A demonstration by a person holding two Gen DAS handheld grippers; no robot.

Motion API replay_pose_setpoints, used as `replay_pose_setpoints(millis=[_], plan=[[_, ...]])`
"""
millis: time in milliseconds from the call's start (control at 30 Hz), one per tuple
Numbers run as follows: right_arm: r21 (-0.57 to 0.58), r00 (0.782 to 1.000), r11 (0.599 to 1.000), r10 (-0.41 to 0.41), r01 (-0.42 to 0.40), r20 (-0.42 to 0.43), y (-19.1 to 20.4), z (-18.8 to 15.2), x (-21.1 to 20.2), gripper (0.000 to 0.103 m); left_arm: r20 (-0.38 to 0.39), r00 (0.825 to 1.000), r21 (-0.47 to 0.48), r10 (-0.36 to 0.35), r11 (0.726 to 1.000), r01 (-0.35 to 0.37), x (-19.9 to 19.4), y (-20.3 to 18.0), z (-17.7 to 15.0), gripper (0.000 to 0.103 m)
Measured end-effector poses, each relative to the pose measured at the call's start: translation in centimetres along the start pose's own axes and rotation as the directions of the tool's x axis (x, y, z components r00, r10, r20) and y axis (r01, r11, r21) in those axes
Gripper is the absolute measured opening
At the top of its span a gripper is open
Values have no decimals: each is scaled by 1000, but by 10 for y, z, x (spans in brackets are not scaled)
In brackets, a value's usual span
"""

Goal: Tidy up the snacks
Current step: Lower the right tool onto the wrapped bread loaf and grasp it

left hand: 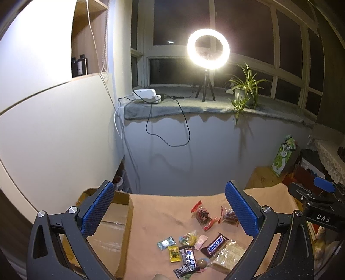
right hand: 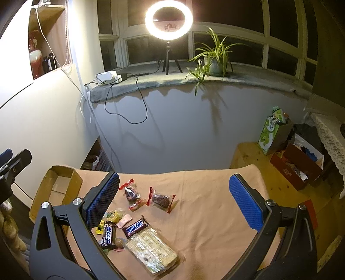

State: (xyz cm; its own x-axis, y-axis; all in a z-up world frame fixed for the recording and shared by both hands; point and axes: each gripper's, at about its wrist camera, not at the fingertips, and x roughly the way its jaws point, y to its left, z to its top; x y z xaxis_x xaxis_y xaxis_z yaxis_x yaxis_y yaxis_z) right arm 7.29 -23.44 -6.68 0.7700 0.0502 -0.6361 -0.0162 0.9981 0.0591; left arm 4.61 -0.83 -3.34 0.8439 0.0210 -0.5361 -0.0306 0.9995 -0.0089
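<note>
Several wrapped snacks lie on a tan cloth-covered table: a Snickers bar, a clear cracker pack, two red-edged clear packets, a yellow candy and a dark bar. An open cardboard box stands at the table's left. My left gripper is open above the table, holding nothing. My right gripper is open too, hovering over the snacks.
A ring light on a tripod, a potted plant and a white device with dangling cables sit on the window ledge. Boxes and a green bag crowd the wooden surface to the right.
</note>
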Motion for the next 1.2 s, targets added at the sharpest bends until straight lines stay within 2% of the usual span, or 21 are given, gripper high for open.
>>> replay_pose_setpoints(millis=[200, 333, 433, 533, 567, 633, 767, 867, 900, 1000, 1100, 1200], plan=[[-4, 999, 1000, 28, -28, -40, -5, -8, 15, 103, -55, 998, 11, -25, 1000, 25, 11, -4, -9, 96], [-3, 992, 997, 81, -82, -95, -15, -17, 31, 101, -136, 988, -19, -70, 997, 68, 25, -5, -23, 92], [-2, 976, 989, 145, -148, -161, -21, -27, 48, 98, -213, 971, -59, -111, 993, 101, 38, -5, -39, 86], [13, 948, 978, 205, -208, -243, -28, -40, 69, 95, -284, 948, -85, -146, 988, 127, 49, -9, -60, 81], [17, 939, 975, 217, -220, -268, -30, -45, 75, 94, -307, 938, -87, -159, 986, 139, 52, -12, -68, 76], [33, 906, 964, 261, -265, -332, -33, -57, 89, 93, -364, 912, -104, -188, 982, 160, 58, -16, -84, 71], [33, 855, 944, 311, -327, -415, -33, -76, 108, 92, -469, 833, -204, -293, 954, 220, 67, -21, -114, 67], [33, 802, 925, 347, -380, -486, -27, -91, 121, 88, -527, 739, -336, -420, 901, 273, 75, -25, -135, 67], [33, 789, 919, 355, -393, -501, -26, -95, 124, 88, -541, 715, -369, -442, 889, 271, 76, -27, -142, 66], [27, 745, 903, 371, -429, -555, -18, -107, 135, 84, -568, 665, -417, -485, 866, 276, 78, -35, -159, 66], [23, 714, 893, 375, -450, -591, -13, -116, 144, 79, -581, 651, -430, -489, 863, 265, 84, -41, -170, 66], [24, 688, 884, 381, -467, -618, -11, -120, 147, 75, -585, 658, -432, -474, 869, 242, 87, -45, -175, 66]])
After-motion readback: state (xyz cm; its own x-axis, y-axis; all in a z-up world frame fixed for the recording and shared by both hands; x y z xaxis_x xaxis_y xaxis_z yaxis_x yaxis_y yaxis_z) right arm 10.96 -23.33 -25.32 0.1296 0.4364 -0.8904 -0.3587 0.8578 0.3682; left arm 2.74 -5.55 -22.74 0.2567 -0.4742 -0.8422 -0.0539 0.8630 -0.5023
